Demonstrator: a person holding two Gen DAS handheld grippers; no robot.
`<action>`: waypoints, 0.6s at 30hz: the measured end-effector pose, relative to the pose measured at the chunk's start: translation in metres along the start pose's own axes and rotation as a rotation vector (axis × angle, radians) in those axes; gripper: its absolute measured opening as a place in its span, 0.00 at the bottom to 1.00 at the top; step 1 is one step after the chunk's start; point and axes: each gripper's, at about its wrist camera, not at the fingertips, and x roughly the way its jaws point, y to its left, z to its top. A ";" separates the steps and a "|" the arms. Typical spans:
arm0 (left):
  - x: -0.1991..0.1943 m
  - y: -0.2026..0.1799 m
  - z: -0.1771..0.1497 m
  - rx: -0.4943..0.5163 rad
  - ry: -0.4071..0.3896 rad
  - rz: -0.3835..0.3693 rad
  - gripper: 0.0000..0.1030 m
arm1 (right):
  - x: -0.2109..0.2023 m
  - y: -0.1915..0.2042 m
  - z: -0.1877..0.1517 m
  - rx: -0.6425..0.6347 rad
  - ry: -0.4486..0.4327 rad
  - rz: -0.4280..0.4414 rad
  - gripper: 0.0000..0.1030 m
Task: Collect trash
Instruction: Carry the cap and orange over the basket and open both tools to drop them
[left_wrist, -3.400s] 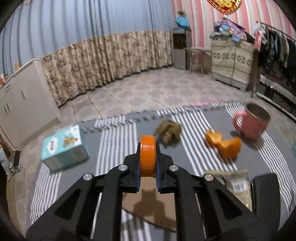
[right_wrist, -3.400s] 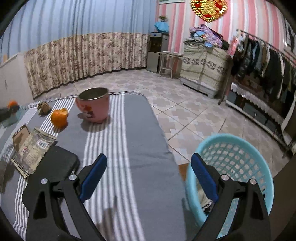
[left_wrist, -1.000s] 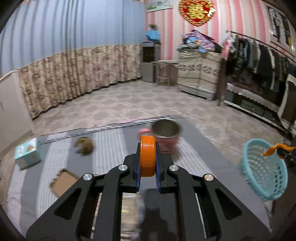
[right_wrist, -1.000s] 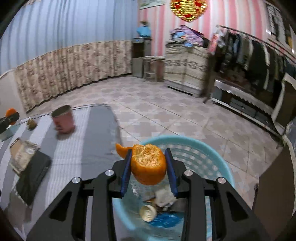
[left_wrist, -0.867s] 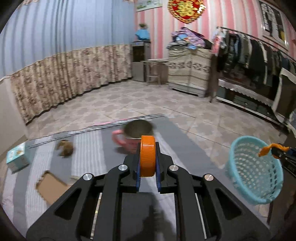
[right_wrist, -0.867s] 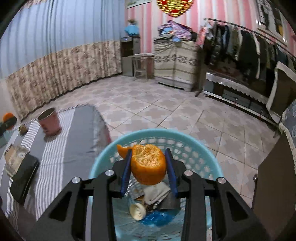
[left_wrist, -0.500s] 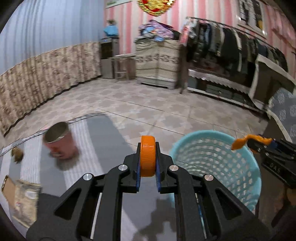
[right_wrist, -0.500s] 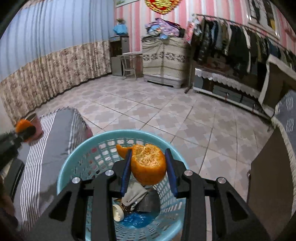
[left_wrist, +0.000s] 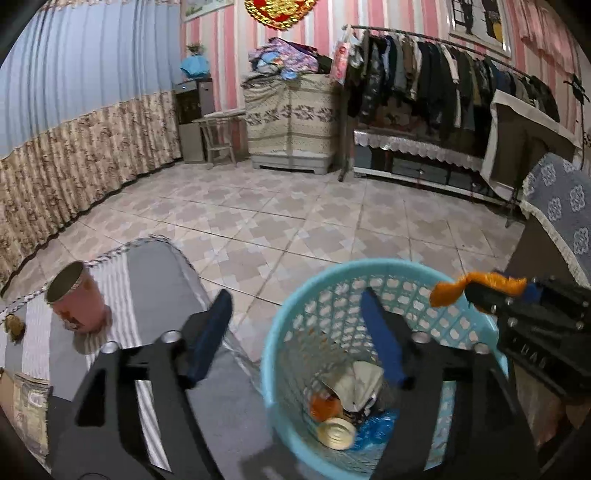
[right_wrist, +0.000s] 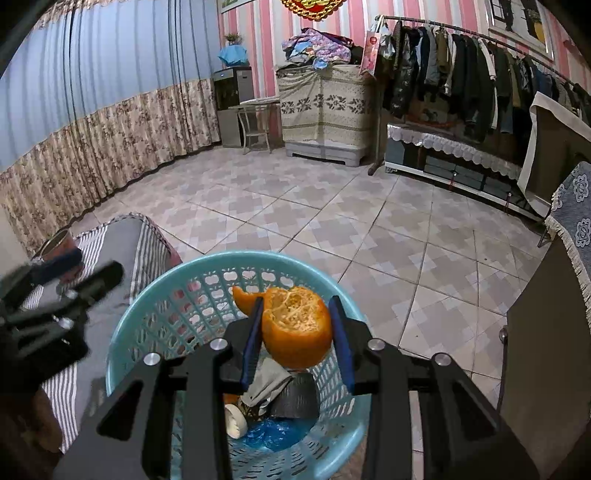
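Open-topped blue basket (right_wrist: 155, 317) on tiled floor (right_wrist: 332, 229), trash (left_wrist: 351, 402) only at bottom. Striped table edge (left_wrist: 207, 295) just beside its left rim; dark cabinet (right_wrist: 543, 332) near right.

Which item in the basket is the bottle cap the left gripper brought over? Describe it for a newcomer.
Find the blue basket beside the striped table. On its floor, left of the grey crumpled paper, lies the orange cap. It is smaller and brighter than the cream lid below it.

Orange peel (right_wrist: 295, 326), hollow cup shape, pith side facing up, sitting above light-blue lattice basket (right_wrist: 147, 317). Orange cap (left_wrist: 323, 404) lying at basket bottom among white lid (left_wrist: 336, 437), blue wrapper (left_wrist: 376, 430), grey scrap.
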 end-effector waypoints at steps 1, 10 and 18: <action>-0.003 0.005 0.002 -0.003 -0.011 0.019 0.80 | 0.002 0.003 -0.001 -0.006 0.005 0.001 0.34; -0.029 0.049 -0.002 -0.044 -0.037 0.097 0.93 | 0.013 0.028 -0.006 -0.042 0.016 0.038 0.41; -0.049 0.097 -0.008 -0.093 -0.036 0.165 0.94 | 0.008 0.039 -0.009 -0.052 -0.018 0.014 0.80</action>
